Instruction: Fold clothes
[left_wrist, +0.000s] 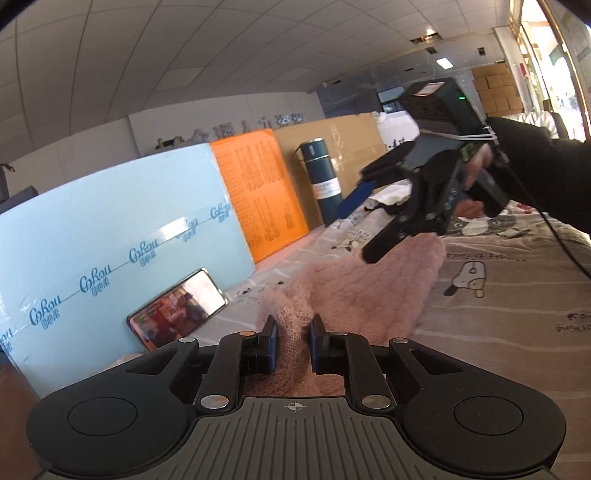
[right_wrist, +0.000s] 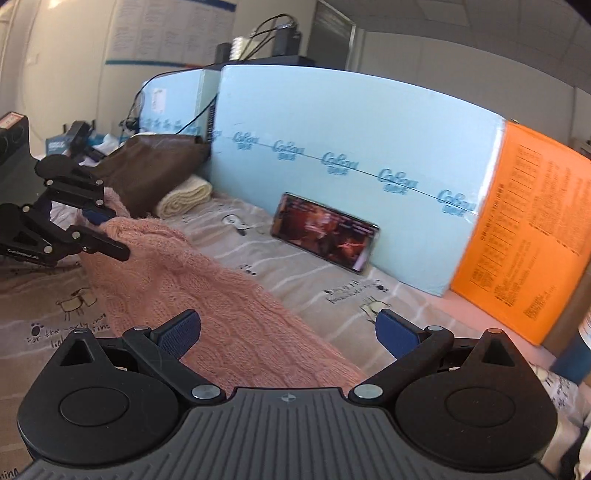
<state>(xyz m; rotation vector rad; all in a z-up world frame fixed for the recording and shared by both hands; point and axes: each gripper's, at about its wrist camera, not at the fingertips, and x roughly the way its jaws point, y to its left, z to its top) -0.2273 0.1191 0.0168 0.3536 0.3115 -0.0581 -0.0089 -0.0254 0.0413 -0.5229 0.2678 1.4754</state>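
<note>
Along the bed's far edge: light-blue foam board printed "Cohau". Left hand-held gripper pinching pink sweater; right hand-held gripper spread, on printed bedsheet.

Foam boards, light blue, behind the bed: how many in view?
2. The large foam board stands behind the phone, next to the orange panel. A second foam board stands further left, behind the brown garment. More may be hidden.

left wrist: looking close along its fingers over the pink sweater toward the blue foam board | right wrist: looking likewise, lower; both sharing the phone
</note>
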